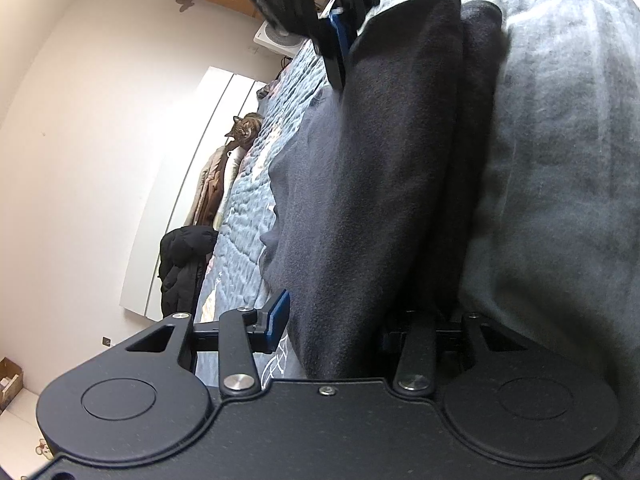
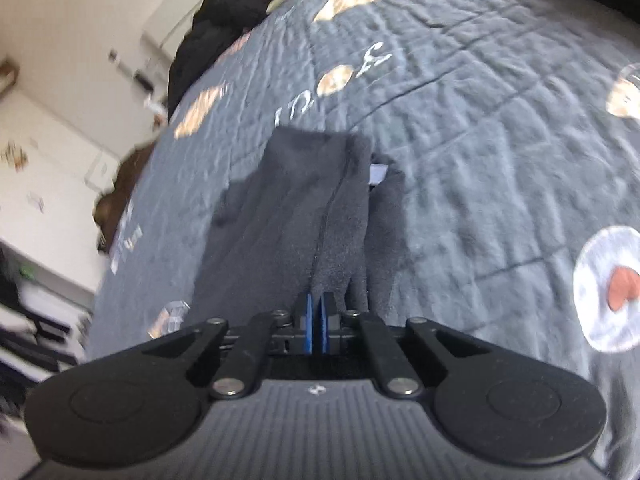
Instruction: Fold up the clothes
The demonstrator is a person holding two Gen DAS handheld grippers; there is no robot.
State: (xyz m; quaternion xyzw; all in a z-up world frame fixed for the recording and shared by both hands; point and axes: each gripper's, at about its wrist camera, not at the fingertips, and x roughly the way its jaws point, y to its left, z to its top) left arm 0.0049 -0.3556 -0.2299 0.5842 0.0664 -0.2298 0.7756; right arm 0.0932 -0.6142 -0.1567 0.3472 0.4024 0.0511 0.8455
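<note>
left gripper (image 1: 344, 332) is spread wide, one blue pad (image 1: 279, 316) clear on the left, the other finger buried behind cloth. a thick fold of the dark garment (image 1: 384, 184) runs straight between the open fingers, draped over the grey quilted bedspread (image 1: 560, 120). right gripper (image 2: 317, 322) has its blue pads pressed together, pinching an edge of the same dark garment (image 2: 288, 208), which hangs out ahead over the bedspread (image 2: 480, 160). right view is motion-blurred. a cat (image 1: 245, 131) sits at the far bed edge by the white wall (image 1: 80, 120); a black jacket (image 1: 184, 268) hangs beside the bed.
</note>
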